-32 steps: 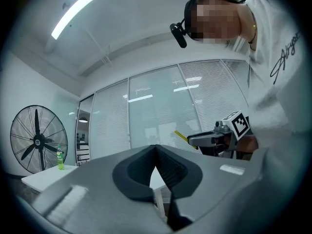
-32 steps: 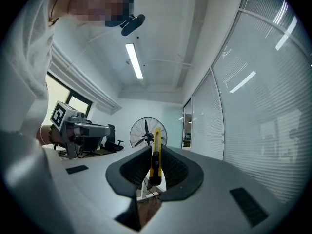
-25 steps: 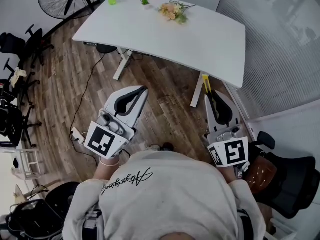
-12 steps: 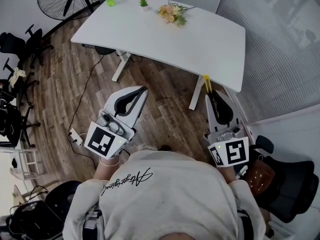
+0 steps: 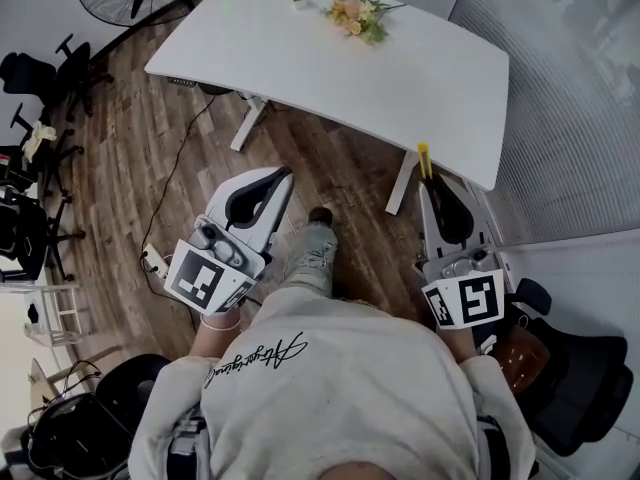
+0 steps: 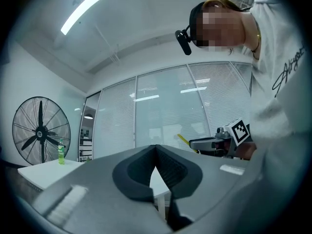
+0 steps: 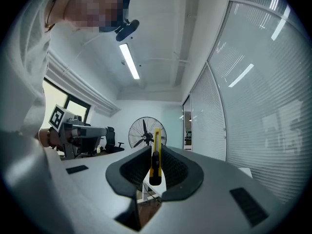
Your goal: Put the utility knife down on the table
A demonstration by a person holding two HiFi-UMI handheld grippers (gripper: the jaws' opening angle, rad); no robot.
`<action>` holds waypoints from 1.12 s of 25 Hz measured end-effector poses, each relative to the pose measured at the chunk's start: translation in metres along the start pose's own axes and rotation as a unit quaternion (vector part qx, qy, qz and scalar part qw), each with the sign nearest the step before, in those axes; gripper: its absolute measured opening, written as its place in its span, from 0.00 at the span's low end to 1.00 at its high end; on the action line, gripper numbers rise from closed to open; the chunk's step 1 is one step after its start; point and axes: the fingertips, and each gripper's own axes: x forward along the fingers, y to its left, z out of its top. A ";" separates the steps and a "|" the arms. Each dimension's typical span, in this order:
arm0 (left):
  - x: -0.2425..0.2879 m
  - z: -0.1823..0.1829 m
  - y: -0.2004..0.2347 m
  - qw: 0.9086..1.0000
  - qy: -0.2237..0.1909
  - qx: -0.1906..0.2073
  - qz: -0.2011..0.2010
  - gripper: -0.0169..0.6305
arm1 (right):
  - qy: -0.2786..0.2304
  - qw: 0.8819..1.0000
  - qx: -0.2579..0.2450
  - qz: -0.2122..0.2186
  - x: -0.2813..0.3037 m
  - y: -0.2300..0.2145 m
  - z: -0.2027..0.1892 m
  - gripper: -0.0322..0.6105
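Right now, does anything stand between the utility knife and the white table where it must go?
Nothing visible does. The right gripper holds the utility knife before the table's bare near edge; the flowers stand at the far edge.

Grey left gripper (image 5: 286,173), right gripper (image 5: 430,183); white script-printed shirt (image 5: 340,388).

- The utility knife (image 7: 156,154) is slim and yellow, with a black slider on its body.
- It is pinched on edge between the two pads of the right tongs (image 5: 430,182). It runs lengthwise along the jaws, and its yellow end pokes out past their tips.
- It is held in the air, off the tabletop (image 5: 400,78).
- The white tabletop lies ahead of the tongs. In the head view its near edge is just beyond the knife's tip.
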 end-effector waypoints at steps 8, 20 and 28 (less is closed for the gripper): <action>0.046 -0.022 0.037 1.000 0.002 -0.005 -0.019 0.03 | 0.002 1.000 -0.009 -0.013 0.049 -0.028 -0.008 0.15; 0.130 -0.033 0.136 0.999 0.002 0.014 -0.047 0.03 | -0.008 0.999 -0.016 -0.027 0.162 -0.078 -0.011 0.15; 0.194 -0.027 0.194 0.997 -0.009 0.026 -0.067 0.03 | -0.006 0.998 -0.022 -0.053 0.225 -0.121 -0.008 0.15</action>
